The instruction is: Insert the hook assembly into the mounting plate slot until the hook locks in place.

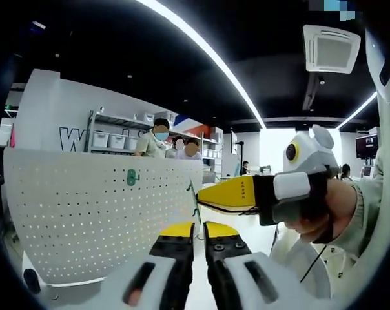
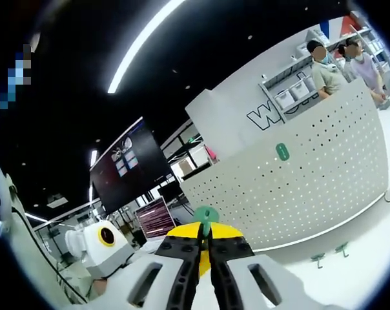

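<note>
We judge the task as partly done. One green hook [image 2: 283, 152] already sits on the white perforated mounting plate [image 2: 311, 181], upright, near the plate's upper edge; in the left gripper view the same hook [image 1: 132, 177] shows high on the plate [image 1: 92, 219]. Whether it has locked we cannot tell.

A second green hook assembly [image 2: 205, 218] is in our right gripper [image 2: 205, 248], pinched between the yellow-tipped jaws, which press together on its stem so that the rounded head stands up above the tips. In the left gripper view that right gripper [image 1: 205, 196] comes in from the right, held in a hand [image 1: 318, 219], with its yellow tip pointing at the plate's right edge and a sliver of green [image 1: 192, 192] just at the tip; it is near the plate, but we cannot tell whether it touches.

Our left gripper [image 1: 198, 236] holds nothing that we can see: its jaws stand close together with a narrow gap between them, hovering in front of the plate's lower part.

Two more green hooks [image 2: 329, 255] lie on the white worktop [image 2: 363, 271] just below the plate's foot.

What is left, as we read it: bring the held hook to a slot, push it in and seat it until it catches.

The hook itself looks small, of green plastic, with a thin stem.
</note>
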Tool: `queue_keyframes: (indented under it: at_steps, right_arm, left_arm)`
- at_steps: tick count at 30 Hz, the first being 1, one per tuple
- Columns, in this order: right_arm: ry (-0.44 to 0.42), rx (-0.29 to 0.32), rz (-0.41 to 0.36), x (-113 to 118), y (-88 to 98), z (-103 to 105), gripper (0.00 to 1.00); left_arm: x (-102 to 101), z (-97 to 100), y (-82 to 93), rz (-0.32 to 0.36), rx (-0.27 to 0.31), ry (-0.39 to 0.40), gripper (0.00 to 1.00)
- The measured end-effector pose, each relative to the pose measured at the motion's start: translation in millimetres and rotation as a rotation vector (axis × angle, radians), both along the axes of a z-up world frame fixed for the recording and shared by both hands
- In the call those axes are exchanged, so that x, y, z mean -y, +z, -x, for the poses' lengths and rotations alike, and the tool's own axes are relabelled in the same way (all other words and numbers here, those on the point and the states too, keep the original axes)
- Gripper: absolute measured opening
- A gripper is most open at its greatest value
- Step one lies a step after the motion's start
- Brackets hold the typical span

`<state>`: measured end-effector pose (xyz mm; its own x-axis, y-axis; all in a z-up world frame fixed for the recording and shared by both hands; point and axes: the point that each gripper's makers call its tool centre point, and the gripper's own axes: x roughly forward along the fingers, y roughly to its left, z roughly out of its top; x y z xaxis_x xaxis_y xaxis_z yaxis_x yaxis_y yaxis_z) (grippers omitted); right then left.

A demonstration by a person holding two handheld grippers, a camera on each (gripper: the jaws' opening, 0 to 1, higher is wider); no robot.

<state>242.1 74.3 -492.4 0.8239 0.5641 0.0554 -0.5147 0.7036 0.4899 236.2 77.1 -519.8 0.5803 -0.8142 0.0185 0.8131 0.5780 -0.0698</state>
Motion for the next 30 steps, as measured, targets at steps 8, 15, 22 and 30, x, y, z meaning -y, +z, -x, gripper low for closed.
queue_keyframes:
  at_steps: [8,15,22,30]
  right_arm:
    - [-0.008,0.018,0.013,1.9,3.1,-1.0,0.01]
    - [-0.018,0.025,0.019,5.5,3.8,-4.4,0.01]
    - [-0.039,0.036,0.02,13.5,6.7,-9.6,0.01]
    - [-0.085,0.075,0.041,29.1,15.6,-19.7,0.01]
  left_arm:
    - [1.1,1.8,-9.1,-0.022,-0.029,-0.004,0.16]
    - [0.9,4.6,-32.1,-0.078,-0.068,-0.014,0.26]
    - [-7.5,7.2,-61.9,-0.14,-0.127,-0.007,0.31]
    - [-17.6,9.5,-81.5,-0.177,-0.172,0.014,0.34]
